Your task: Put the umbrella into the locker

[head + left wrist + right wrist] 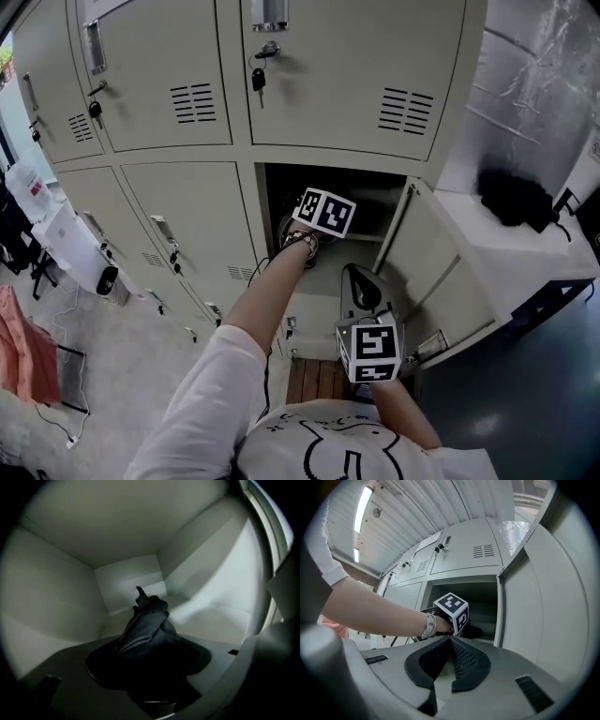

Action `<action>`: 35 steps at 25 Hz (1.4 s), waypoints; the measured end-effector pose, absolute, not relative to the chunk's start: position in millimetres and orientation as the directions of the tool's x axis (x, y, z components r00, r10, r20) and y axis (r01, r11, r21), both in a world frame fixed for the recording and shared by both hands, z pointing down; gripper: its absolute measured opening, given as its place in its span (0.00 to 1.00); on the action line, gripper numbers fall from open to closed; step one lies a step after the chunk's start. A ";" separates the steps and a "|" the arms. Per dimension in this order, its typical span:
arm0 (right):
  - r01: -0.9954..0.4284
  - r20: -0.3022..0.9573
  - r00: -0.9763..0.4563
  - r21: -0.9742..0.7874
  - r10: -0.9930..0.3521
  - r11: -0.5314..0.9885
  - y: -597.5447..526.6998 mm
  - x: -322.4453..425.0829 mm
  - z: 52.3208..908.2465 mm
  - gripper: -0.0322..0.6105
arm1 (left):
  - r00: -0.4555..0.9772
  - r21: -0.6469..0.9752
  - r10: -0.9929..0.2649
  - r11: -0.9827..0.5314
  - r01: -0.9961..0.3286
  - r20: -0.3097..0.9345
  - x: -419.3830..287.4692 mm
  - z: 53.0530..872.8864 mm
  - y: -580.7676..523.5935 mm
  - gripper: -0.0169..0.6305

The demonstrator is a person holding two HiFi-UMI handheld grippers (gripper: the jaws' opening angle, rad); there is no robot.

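A folded dark umbrella (149, 627) lies inside the open locker compartment (380, 202), tip toward the back wall. My left gripper (150, 651) reaches into that compartment; its jaws stand apart around the umbrella's near end, and the dark hides any contact. From the head view only its marker cube (324, 212) and the forearm show at the opening. My right gripper (450, 638) waits outside, level with the opening, pads together and empty; its cube (368, 349) sits below the locker door (424, 267), which is swung open to the right.
Closed lockers with keys hanging in their locks (258, 80) surround the open one. A black bag (514, 199) rests on a white top at the right. A wooden slat board (317, 379) lies on the floor below.
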State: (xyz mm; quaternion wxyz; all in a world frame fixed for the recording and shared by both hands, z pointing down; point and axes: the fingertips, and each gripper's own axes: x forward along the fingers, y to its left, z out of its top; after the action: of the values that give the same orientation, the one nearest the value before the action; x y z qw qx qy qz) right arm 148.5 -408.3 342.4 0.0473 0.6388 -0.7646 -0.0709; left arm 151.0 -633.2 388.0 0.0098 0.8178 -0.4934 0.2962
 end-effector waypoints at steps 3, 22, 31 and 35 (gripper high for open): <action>-0.970 -0.014 -0.181 0.168 -0.983 0.176 -406.0 148.4 343.8 0.08 | 0.335 -0.300 -0.834 -0.487 -0.820 0.438 150.6 384.7 -634.7 0.60; -0.967 -0.034 -0.203 0.162 -0.979 0.195 -395.8 147.6 342.1 0.07 | 0.558 -0.243 -0.826 -0.559 -0.793 0.080 144.9 335.0 -540.0 0.78; -0.955 -0.047 -0.259 0.160 -0.965 0.249 -393.0 135.2 340.7 0.07 | 0.579 -0.118 -0.816 -0.574 -0.810 -0.002 105.4 330.1 -496.0 0.72; -0.952 -0.048 -0.270 0.166 -0.962 0.259 -393.1 132.2 340.6 0.07 | 0.575 -0.083 -0.816 -0.570 -0.818 -0.063 92.1 327.5 -478.2 0.65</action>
State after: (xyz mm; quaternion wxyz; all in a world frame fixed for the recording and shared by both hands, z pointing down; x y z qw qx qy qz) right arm 132.2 -393.1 340.6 0.0314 0.6034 -0.7927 -0.0810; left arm 92.1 -478.2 327.5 -0.0514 0.8859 -0.4609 -0.0087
